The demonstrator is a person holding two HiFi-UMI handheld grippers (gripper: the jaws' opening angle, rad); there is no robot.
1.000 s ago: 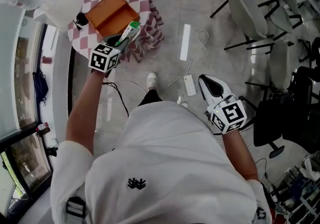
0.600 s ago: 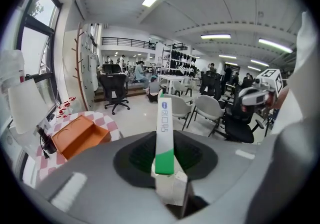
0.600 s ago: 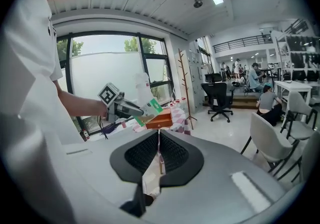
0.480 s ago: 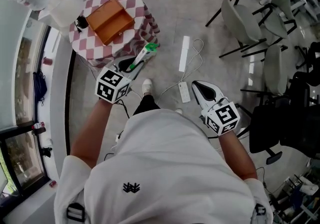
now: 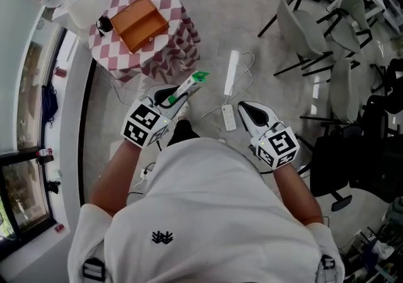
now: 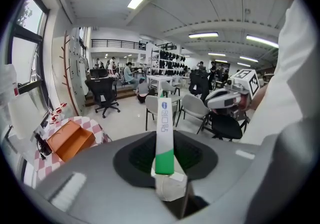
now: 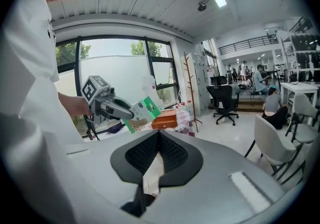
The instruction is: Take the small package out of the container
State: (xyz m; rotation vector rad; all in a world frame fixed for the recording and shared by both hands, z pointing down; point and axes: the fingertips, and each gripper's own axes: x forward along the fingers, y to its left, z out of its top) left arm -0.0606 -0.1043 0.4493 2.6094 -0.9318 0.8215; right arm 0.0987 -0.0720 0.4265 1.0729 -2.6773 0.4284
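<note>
The small package (image 5: 191, 84) is a flat white pack with a green end. My left gripper (image 5: 177, 93) is shut on it and holds it in the air over the floor, well away from the table. In the left gripper view the package (image 6: 164, 129) stands up edge-on between the jaws of that gripper (image 6: 166, 165). The container, an open orange box (image 5: 139, 21), sits on the round table with a red-checked cloth (image 5: 113, 51). My right gripper (image 5: 243, 107) hangs shut and empty beside my body. From the right gripper view (image 7: 159, 137) I see the package (image 7: 145, 109) and the box (image 7: 165, 118).
A white power strip (image 5: 228, 116) and its cable lie on the floor between the grippers. Grey chairs (image 5: 306, 28) stand at the right, and a black office chair (image 5: 337, 168) is beside my right arm. White bags (image 5: 85, 2) sit by the table at the window wall.
My left gripper has carried the package off the table's edge and back towards my body, down and right in the head view. The right gripper has drifted slightly left.
</note>
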